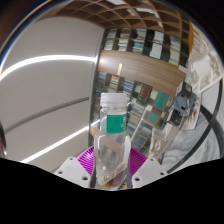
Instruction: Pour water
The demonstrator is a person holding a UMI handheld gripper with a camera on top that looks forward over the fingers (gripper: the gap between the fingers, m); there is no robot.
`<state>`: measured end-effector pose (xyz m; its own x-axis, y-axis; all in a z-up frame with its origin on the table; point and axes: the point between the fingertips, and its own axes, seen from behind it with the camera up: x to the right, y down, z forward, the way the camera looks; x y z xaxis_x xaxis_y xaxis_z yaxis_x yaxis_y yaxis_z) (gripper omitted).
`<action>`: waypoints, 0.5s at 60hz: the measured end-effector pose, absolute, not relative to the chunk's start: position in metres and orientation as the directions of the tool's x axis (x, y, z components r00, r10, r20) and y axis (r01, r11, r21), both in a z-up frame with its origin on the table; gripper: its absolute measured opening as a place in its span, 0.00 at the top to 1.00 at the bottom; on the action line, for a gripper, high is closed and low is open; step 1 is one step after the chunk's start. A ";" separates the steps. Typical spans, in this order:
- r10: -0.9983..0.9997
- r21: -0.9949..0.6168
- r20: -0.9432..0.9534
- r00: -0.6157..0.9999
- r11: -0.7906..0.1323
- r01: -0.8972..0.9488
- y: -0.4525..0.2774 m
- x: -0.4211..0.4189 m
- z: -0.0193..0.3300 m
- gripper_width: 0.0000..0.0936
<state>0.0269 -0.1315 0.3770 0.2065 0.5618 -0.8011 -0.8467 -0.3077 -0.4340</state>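
A clear plastic bottle [112,140] with a white cap and a green label stands upright between my fingers. My gripper [111,170] is shut on the bottle's lower body, with the purple pads [88,163] pressed against both of its sides. The bottle is held up in the air, and the view behind it looks up toward the ceiling. The bottle's base is hidden below the fingers. No cup or other vessel shows.
Behind the bottle is a ceiling with wooden slats [120,12] and long light strips [40,65]. Shelving or glazed partitions [150,60] stand at the back right. A dark cable or frame [195,130] runs down to the right of the bottle.
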 end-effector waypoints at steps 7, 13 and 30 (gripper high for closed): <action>0.526 -0.149 -0.845 -0.092 -0.398 -0.905 -0.112 0.102 0.377 0.57; 0.452 0.096 -0.841 -0.299 -0.419 -0.903 -0.078 0.161 0.344 0.56; 0.265 0.534 -0.721 -0.641 -0.378 -0.757 -0.034 0.255 0.239 0.56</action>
<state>0.2555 -0.0339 0.2393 -0.6407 0.2648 -0.7207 -0.7565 -0.3782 0.5336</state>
